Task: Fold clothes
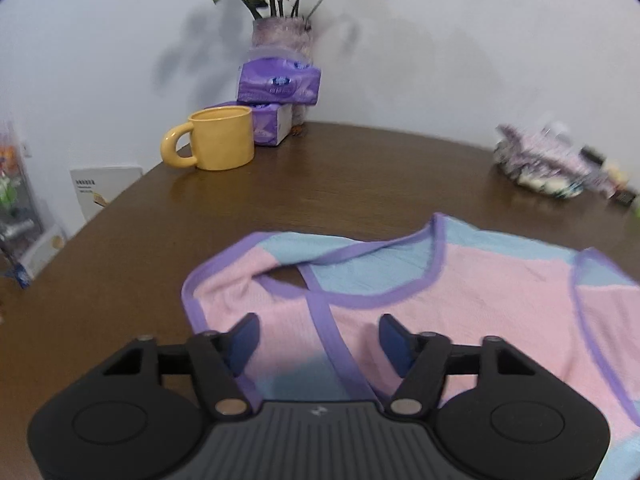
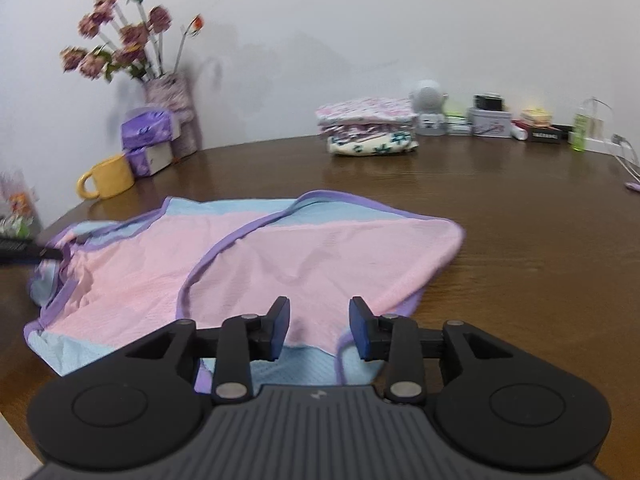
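The left gripper (image 1: 319, 338) tilts downward, its two blue-padded fingers (image 1: 245, 340) spread well apart with nothing pinched between them. The right gripper (image 2: 319, 326) also angles down, its jaws parted by a narrower gap and its pads (image 2: 282, 326) pressing on nothing. Far off to the right gripper's left, a dark edge of the other tool shows.

- Plain white wall (image 2: 360, 20) behind, carrying soft shadows of the flowers (image 2: 116, 44).
- Dark brown wooden surface (image 2: 500, 208) with a rounded edge, faintly glossy under even indoor light.
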Demonstrator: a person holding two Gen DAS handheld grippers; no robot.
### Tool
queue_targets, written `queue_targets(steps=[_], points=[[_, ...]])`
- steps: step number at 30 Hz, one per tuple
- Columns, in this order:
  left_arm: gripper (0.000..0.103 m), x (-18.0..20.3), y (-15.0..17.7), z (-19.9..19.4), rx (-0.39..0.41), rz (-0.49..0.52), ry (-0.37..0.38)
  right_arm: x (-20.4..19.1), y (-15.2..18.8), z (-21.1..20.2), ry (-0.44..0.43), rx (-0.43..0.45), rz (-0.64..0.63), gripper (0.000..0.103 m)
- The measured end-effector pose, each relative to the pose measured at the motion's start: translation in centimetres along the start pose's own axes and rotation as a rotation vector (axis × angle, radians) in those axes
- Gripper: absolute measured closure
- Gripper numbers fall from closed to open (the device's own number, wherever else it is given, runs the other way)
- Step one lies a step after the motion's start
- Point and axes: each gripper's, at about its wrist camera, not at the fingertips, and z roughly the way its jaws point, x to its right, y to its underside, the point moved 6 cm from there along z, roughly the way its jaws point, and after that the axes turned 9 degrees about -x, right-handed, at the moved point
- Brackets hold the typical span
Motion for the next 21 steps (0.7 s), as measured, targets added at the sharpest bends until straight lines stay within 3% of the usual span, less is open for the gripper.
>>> queue_targets(steps=[1,3,9,16,21], points=[[0.074,0.1,-0.4,0.6,-0.019,0.014,-0.013,-0.2,-0.1,0.3,-0.005,-0.008,-0.012,0.07],[0.098,-0.3,-0.7,1.4,-0.047,0.043,-0.02,-0.4,-0.2,1.1,-0.021,-0.029,-0.024,0.069],[0.099,-4.2,1.2,-0.5,-0.022,0.01,0.029,-0.5,-0.4,2.6,-0.044,-0.064,-0.044,0.063],[0.099,-6.9,3.4,-2.8,-0.021,-0.004,0.035,-0.6,-0.6,2.9,-0.037,-0.081,-0.035,0.059],[0.092,-7.1,4.1,-4.1,-0.019,0.069,0.035,-0.9,-1.1,3.0,-0.04,-0.097,-0.008,0.057]])
